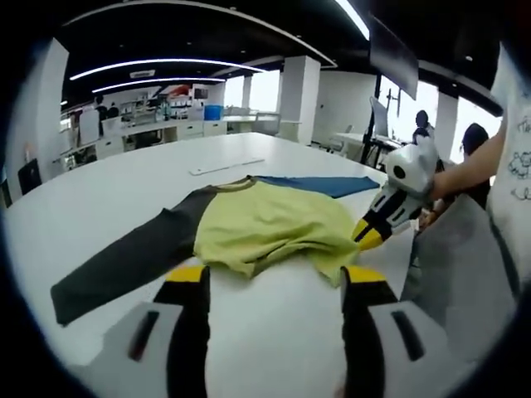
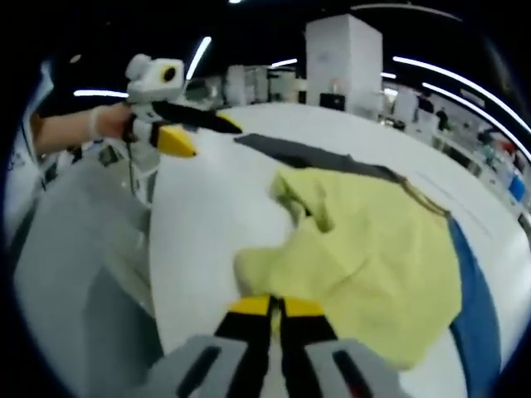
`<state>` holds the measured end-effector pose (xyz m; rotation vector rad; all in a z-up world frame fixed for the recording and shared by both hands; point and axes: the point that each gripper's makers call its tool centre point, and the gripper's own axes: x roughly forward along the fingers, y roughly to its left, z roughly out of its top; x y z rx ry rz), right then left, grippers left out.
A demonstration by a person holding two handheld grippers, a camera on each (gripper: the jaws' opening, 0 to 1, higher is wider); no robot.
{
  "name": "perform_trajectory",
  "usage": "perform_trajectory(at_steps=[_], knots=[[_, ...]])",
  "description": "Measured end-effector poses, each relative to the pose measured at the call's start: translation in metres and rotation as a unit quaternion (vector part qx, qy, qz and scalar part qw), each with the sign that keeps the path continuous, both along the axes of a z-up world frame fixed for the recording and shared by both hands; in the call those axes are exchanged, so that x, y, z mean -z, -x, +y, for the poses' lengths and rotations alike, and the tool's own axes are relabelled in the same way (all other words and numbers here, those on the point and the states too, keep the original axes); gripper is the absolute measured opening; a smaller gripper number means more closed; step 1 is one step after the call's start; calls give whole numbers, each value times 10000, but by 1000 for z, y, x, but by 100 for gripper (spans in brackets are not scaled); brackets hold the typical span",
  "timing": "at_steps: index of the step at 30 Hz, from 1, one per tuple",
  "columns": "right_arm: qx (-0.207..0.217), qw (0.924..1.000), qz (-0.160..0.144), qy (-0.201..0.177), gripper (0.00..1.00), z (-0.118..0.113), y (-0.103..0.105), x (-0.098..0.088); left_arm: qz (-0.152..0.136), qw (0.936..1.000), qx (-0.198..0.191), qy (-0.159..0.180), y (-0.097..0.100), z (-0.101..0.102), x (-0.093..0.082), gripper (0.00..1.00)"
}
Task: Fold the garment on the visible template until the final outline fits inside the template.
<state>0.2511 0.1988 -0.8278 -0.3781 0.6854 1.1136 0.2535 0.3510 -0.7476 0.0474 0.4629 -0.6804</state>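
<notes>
1. On the white table (image 1: 99, 191), the garment (image 1: 265, 228) is lying crumpled: yellow body, one dark sleeve (image 1: 124, 265) stretching flat away from it.
2. Blue template (image 1: 323, 184) is peeking out from under the garment's far edge (mostly covered).
3. Left gripper (image 1: 282, 286) is hovering at the near hem, jaws spread wide, holding nothing.
4. Right gripper (image 2: 276, 308) is pinching a yellow fold, jaws nearly together.

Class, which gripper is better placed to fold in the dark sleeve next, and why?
Probably left. The left gripper is open and free, with the dark sleeve lying close ahead of it. The right gripper looks shut on the yellow shirt at its opposite edge.
</notes>
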Motion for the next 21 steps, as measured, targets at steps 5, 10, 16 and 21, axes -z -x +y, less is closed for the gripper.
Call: perform_trajectory(at_steps=[5,10,16,21], knots=[[-50,9999,-101,48,0,-2,-6,-11,31,10000,2,30,1,0,2,60],[-61,9996,-267,-2,0,-2,-25,-36,83,9999,10,77,1,-2,3,58],[161,9988,-432,-144,0,-1,-64,-66,96,9999,8,124,-2,-6,4,57],[363,9980,-494,-123,0,-4,-91,-75,106,9998,28,152,-7,-9,7,56]])
